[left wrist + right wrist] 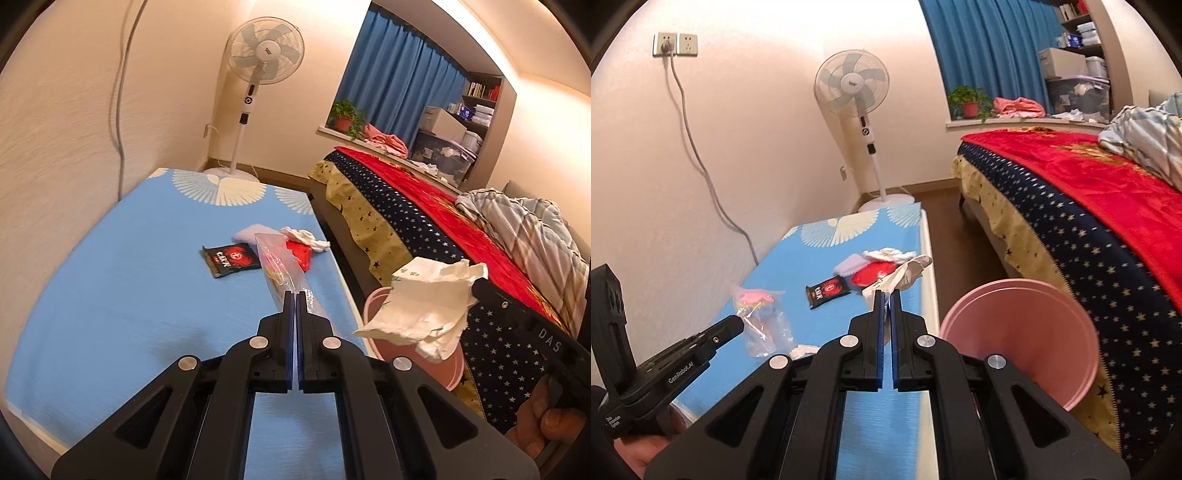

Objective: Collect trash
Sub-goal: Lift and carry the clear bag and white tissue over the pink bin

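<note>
Both are clamped: right hand-held gripper [886, 295] holds tissue [905, 275] beside the pink bin [1015, 332], nearer than left hand-held gripper [295, 295] pinching its plastic bag [280, 266]

Both wrist views forward, sharing blue table [110, 295].

A white pedestal fan [851, 88] stands in the corner by the cream wall, its base on the brown floor just past the end of the blue-covered table [110, 280] with pale fan-shaped prints. To the right there's the bed [1108, 236], draped in a red blanket over a navy star-print cover, a striped quilt [524, 221] bunched up on it. Behind, blue curtains [399, 81] hang over a sill with a potted plant [345, 116] and pink clothes [1017, 105], and a grey cable [698, 158] runs down from the wall sockets [676, 44].
</note>
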The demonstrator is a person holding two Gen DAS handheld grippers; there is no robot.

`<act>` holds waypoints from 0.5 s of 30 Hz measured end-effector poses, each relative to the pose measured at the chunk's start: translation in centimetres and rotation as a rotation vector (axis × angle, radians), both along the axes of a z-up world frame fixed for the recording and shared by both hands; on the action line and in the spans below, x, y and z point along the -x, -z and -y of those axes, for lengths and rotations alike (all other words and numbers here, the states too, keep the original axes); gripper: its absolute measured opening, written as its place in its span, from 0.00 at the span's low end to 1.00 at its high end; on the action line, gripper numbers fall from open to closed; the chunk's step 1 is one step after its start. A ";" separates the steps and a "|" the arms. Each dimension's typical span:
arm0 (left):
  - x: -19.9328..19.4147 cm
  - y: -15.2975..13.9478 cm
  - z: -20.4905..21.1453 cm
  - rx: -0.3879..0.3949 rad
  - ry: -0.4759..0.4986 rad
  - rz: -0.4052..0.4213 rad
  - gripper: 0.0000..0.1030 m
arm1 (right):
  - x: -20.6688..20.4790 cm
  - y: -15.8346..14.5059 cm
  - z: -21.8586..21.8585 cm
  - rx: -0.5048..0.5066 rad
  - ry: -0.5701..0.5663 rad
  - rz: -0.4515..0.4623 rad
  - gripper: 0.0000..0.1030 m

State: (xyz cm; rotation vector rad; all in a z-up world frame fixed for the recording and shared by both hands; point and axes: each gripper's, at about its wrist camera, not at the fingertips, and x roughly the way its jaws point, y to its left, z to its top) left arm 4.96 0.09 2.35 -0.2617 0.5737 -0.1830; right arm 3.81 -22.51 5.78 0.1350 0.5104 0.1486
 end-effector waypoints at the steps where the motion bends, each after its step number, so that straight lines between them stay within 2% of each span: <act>1: 0.1 -0.1 0.1 0.000 0.003 0.003 0.01 | 0.3 -0.2 0.4 -0.002 0.009 0.004 0.03; 15: 0.4 -0.5 2.3 -0.001 0.043 0.015 0.01 | 1.7 -1.2 3.1 -0.008 0.078 0.030 0.03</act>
